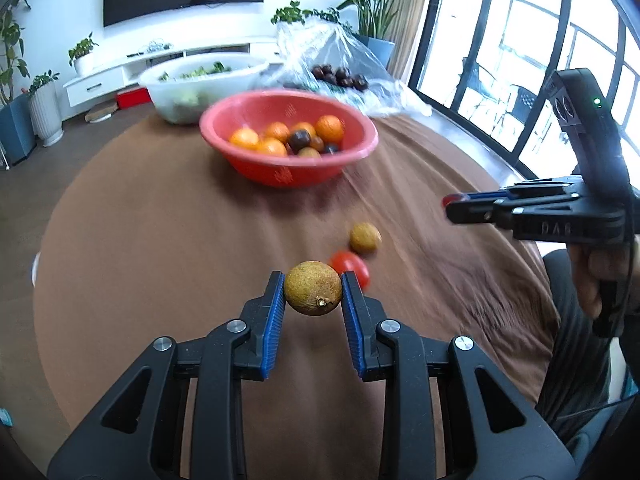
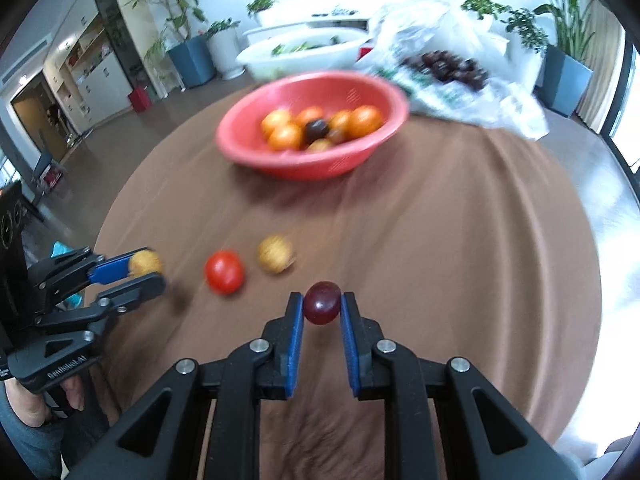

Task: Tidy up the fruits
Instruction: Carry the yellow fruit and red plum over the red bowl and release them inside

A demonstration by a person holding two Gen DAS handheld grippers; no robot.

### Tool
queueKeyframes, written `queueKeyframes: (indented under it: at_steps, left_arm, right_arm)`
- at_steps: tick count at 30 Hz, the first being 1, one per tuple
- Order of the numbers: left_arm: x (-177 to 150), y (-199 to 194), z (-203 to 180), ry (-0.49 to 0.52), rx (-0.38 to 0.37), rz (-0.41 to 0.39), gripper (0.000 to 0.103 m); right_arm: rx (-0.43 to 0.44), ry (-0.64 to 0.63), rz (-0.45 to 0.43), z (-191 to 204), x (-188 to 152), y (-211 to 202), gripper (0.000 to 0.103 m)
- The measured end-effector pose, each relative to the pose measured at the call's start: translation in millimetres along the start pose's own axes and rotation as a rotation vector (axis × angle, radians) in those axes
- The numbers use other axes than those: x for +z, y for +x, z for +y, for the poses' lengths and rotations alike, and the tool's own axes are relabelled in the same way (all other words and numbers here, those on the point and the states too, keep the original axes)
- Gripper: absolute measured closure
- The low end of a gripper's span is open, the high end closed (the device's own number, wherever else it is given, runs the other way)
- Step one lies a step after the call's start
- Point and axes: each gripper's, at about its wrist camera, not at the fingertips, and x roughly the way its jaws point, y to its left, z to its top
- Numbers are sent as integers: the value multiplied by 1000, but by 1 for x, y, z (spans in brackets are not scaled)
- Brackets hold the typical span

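left hand-held gripper (image 1: 313, 289): clamped on a brown longan (image 1: 313, 288), I think
right hand-held gripper (image 2: 322, 304): pinching a dark grape (image 2: 322, 303)
table (image 1: 160, 240): tomato (image 1: 350, 266), another longan (image 1: 365, 237), red bowl (image 1: 248, 164) behind

I note the table (image 1: 160, 240) is covered in matt brown cloth, softly creased toward its right edge. Red bowl (image 1: 288, 168): smooth plastic, low sheen, with perforated patches in the wall. Left gripper (image 1: 313, 292): matt black plastic body, ribbed blue pads (image 1: 276, 320), bright metal pivot pins. Brown fruit (image 1: 313, 288) between them: rough, dull, speckled rind. Right gripper (image 2: 322, 307), same finish, clamps a dark grape (image 2: 322, 303), glossy and smooth. Tomato (image 2: 224, 272): shiny skin. Bag (image 2: 460, 92) at the far edge: thin clear crinkled plastic film.
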Motion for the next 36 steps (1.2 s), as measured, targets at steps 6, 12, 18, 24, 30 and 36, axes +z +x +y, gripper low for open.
queueKeyframes:
  at_steps: [6, 12, 18, 24, 30, 36]
  left_arm:
    - [45, 2, 14, 23, 32, -37, 77]
    - [107, 20, 36, 30, 53, -57, 77]
    - [156, 55, 48, 34, 52, -34, 77]
    - [155, 105, 48, 33, 32, 40, 77]
    - [143, 129, 46, 23, 28, 66, 77]
    - [144, 141, 47, 30, 33, 73, 77]
  right_arm:
    - [-24, 15, -80, -26, 39, -19, 83]
    - [16, -24, -153, -25, 88, -22, 83]
    - [64, -86, -177, -7, 137, 1, 83]
    - [76, -118, -127, 6, 148, 43, 83]
    - [63, -143, -73, 10, 146, 78, 83]
    - [51, -147, -37, 10, 142, 97, 82]
